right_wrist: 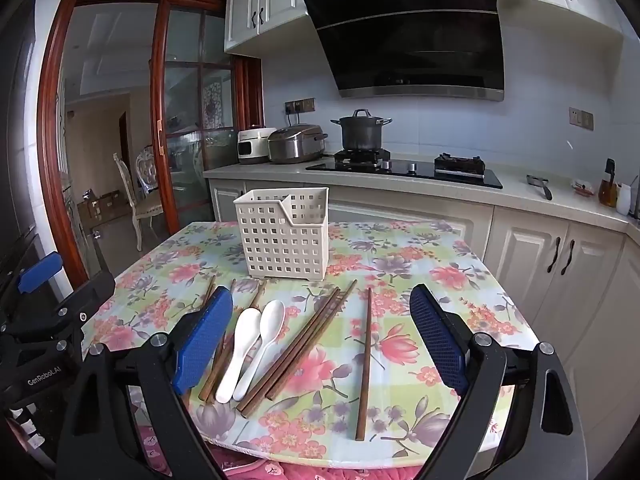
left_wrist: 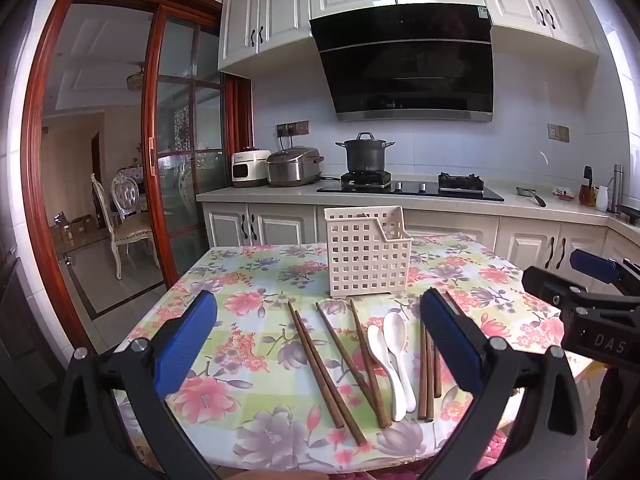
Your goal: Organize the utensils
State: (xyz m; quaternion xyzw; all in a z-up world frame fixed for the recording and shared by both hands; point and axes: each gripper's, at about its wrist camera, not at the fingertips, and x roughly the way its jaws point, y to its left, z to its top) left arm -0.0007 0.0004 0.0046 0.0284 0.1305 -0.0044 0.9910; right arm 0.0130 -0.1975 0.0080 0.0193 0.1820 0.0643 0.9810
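Note:
A white perforated basket (left_wrist: 368, 252) (right_wrist: 284, 236) stands upright at the far middle of the floral-cloth table (left_wrist: 240, 276) (right_wrist: 420, 256). In front of it lie several brown wooden chopsticks (left_wrist: 326, 372) (right_wrist: 296, 344) and two white spoons (left_wrist: 394, 344) (right_wrist: 256, 344) side by side. One chopstick (right_wrist: 364, 360) lies apart to the right. My left gripper (left_wrist: 319, 308) hovers open above the chopsticks near the table's front edge, holding nothing. My right gripper (right_wrist: 321, 296) hovers open over the spoons and chopsticks, also holding nothing. Each gripper shows at the edge of the other's view (left_wrist: 576, 276) (right_wrist: 68, 280).
Behind the table runs a kitchen counter (left_wrist: 520, 204) with a black hob, a dark pot (left_wrist: 366, 152) and two cookers (left_wrist: 294, 166). White cabinets stand below and to the right. A wood-framed glass sliding door (left_wrist: 184, 152) and a chair (left_wrist: 128, 224) are at the left.

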